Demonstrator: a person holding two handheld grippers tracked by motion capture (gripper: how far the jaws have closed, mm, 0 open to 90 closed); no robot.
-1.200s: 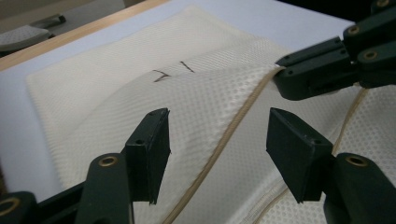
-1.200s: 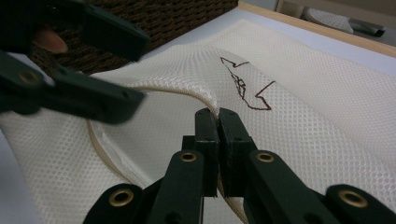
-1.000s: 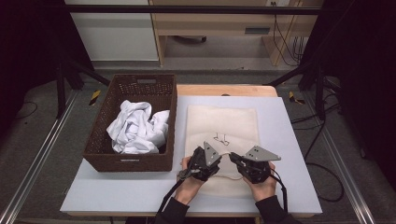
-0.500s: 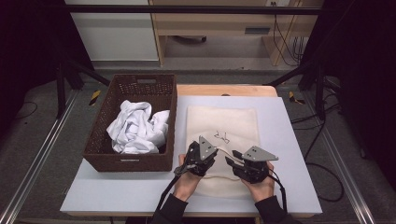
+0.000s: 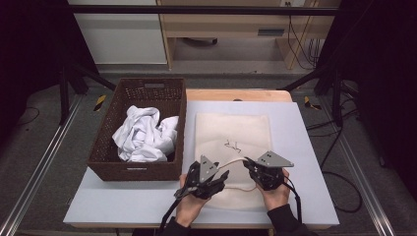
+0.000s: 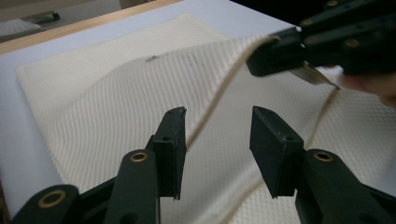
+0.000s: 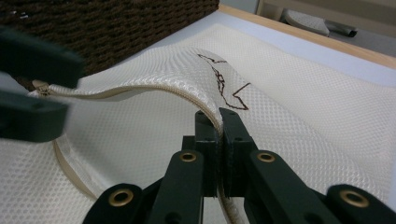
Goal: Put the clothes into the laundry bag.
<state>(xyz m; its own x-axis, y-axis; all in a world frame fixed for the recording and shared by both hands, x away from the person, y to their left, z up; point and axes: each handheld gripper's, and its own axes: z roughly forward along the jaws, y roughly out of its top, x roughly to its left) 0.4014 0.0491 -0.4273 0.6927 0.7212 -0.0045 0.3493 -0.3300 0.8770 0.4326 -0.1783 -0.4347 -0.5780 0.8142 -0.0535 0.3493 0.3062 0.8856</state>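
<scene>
**Mesh bag opened at its zipper edge**

On the desk (image 5: 305, 196), just right of the wicker basket (image 5: 140, 169), a cream mesh laundry bag (image 5: 236, 132) lies flat, its near end towards the person. A small dark mark (image 5: 232, 145) sits on its upper layer. White crumpled cloth (image 5: 142, 135) fills part of the basket.

At the bag's near end the right gripper (image 7: 218, 122) has its jaws pressed fully together on the zipper edge (image 7: 140, 88) of the upper layer and holds that layer up off the lower one, so the mouth arches open. The left gripper (image 6: 217, 135) hovers just beside it with its jaws well apart, the raised zipper edge running between them but held by neither. In the high view the two grippers sit close together, left (image 5: 204, 178) and right (image 5: 265, 171), with the lifted edge spanning the gap.

As a judgement, the bag will handle as very light and limp: the mesh sags and folds wherever it is unsupported, and a single pinch lifts only a narrow peak. The open weave gives some grip, yet thin mesh can slide out of flat jaws or catch on their corners. The zipper tape is the firmest line and the best place to take hold. A second pinch on that tape, a little way from the first, should spread the mouth wide enough to receive the cloth.
</scene>
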